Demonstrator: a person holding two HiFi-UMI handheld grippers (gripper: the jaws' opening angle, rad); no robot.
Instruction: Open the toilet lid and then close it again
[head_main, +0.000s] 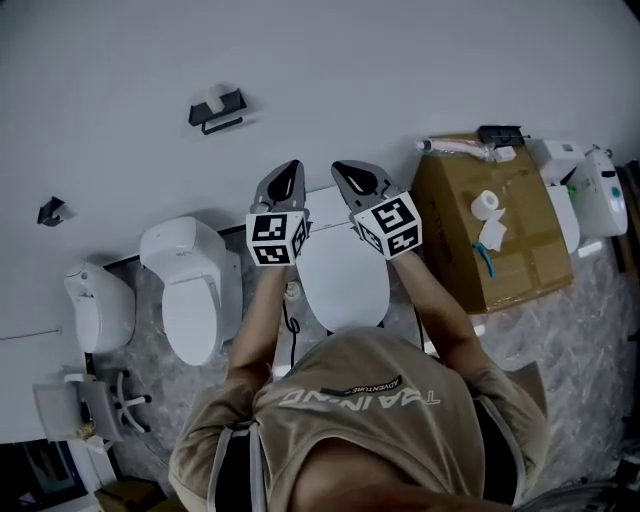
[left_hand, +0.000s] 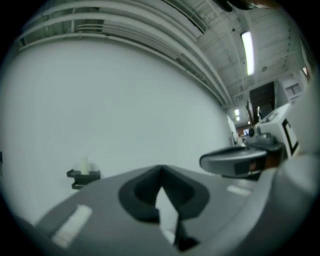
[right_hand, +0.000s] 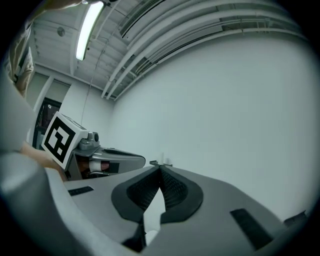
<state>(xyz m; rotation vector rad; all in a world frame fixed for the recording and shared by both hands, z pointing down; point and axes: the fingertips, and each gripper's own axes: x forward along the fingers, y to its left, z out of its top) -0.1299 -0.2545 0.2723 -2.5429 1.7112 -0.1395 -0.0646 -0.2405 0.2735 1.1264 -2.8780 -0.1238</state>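
In the head view the white toilet (head_main: 345, 280) stands against the wall right in front of the person, its lid lying down flat. Both grippers are held up in the air above it, side by side and pointing at the wall, touching nothing. My left gripper (head_main: 285, 178) (left_hand: 161, 170) is shut, tips together with nothing between them. My right gripper (head_main: 350, 176) (right_hand: 161, 167) is shut and empty too. Each gripper view shows the other gripper beside it: the right gripper (left_hand: 235, 160) and the left gripper (right_hand: 107, 161).
A second toilet (head_main: 190, 290) and a third fixture (head_main: 95, 305) stand to the left. A cardboard box (head_main: 500, 230) with small items on top sits at the right. A black paper holder (head_main: 217, 110) (left_hand: 83, 174) hangs on the white wall.
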